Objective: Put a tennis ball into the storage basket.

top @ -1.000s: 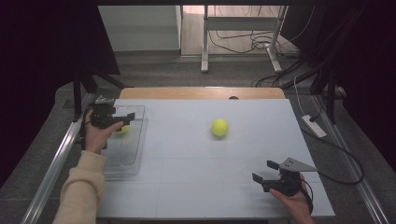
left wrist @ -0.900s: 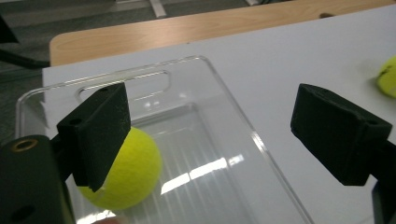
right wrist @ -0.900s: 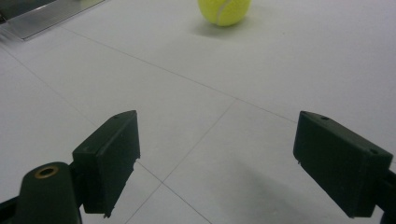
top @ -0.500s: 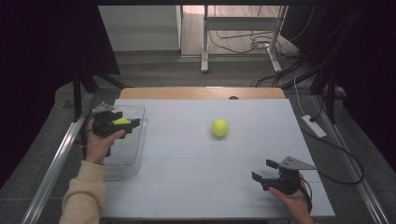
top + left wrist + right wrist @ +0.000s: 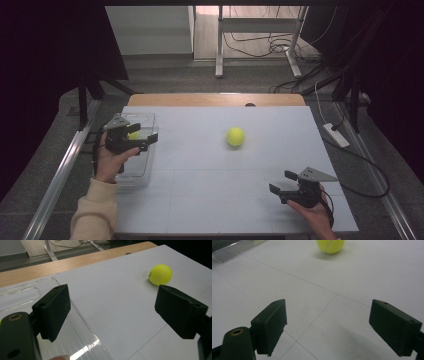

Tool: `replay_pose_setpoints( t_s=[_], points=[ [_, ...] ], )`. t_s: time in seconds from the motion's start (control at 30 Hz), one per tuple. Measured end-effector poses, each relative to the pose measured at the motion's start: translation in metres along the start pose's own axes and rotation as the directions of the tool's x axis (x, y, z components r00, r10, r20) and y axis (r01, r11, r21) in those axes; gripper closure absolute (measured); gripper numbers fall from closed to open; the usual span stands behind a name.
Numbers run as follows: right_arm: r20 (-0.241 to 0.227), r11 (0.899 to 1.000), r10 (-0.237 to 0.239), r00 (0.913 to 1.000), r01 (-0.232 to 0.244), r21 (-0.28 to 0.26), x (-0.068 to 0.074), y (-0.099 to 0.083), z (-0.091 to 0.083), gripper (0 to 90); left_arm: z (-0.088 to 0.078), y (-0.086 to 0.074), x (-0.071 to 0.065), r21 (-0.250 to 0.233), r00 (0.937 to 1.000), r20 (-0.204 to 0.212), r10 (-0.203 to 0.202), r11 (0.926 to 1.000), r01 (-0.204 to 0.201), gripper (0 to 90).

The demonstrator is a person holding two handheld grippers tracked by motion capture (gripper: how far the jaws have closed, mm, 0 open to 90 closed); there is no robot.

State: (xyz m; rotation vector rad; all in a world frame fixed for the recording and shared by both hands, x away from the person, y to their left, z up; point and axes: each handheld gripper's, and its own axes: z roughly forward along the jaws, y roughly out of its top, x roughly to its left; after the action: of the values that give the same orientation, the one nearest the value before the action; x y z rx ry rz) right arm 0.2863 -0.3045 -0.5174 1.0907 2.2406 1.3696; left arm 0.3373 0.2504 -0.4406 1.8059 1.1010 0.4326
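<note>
- Spreading across most of the high view is the white bench [image 5: 210, 200], with a strip of bare wood along its far edge.
- Near the bench's left edge sits a clear plastic tray [image 5: 146, 150]; the left gripper view brings its glossy rim [image 5: 82, 325] up close.
- Over that tray hangs the left hand-held gripper [image 5: 142, 142], released with nothing between its jaws, which have just been narrowing a little; it points toward the middle of the bench.
- By the near right corner rests the right hand-held gripper [image 5: 280, 182], also released and holding nothing, jaws spread wide.
- Out in the open middle of the bench, a bit toward the far edge, lies a yellow tennis ball [image 5: 235, 136], well apart from both hand-held grippers.
- A second yellow ball [image 5: 133, 135] peeks out inside the tray, behind the left hand-held gripper, in the high view.
- Risks, as I judge them: the loose ball rolls easily, so a jaw clipping its side could send it toward the far edge, and a low sweep out of the tray could catch the rim and drag it.
- The right gripper view shows the ball's seam [image 5: 328, 246].
</note>
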Motion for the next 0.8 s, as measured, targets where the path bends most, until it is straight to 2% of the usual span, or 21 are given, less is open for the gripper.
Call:
replay_pose_setpoints(
  t_s=[0.37,0.63,0.8],
  points=[
    [-0.001,1.0,-0.002,1.0,0.002,-0.004,0.0,-0.002,-0.004,14.8,0.003,0.004,-0.024,-0.01,0.9975,0.031,0.063,0.998,-0.063,14.3],
    [0.005,1.0,-0.005,1.0,0.005,-0.004,0.001,-0.003,-0.006,14.8,0.007,0.007,-0.037,-0.017,0.9933,0.056,0.101,0.9948,-0.1,14.2],
    [0.008,1.0,-0.008,0.9999,0.008,-0.002,0.002,-0.004,-0.007,14.8,0.008,0.009,-0.042,-0.027,0.9906,0.078,0.112,0.9935,-0.11,14.2]
  ],
)
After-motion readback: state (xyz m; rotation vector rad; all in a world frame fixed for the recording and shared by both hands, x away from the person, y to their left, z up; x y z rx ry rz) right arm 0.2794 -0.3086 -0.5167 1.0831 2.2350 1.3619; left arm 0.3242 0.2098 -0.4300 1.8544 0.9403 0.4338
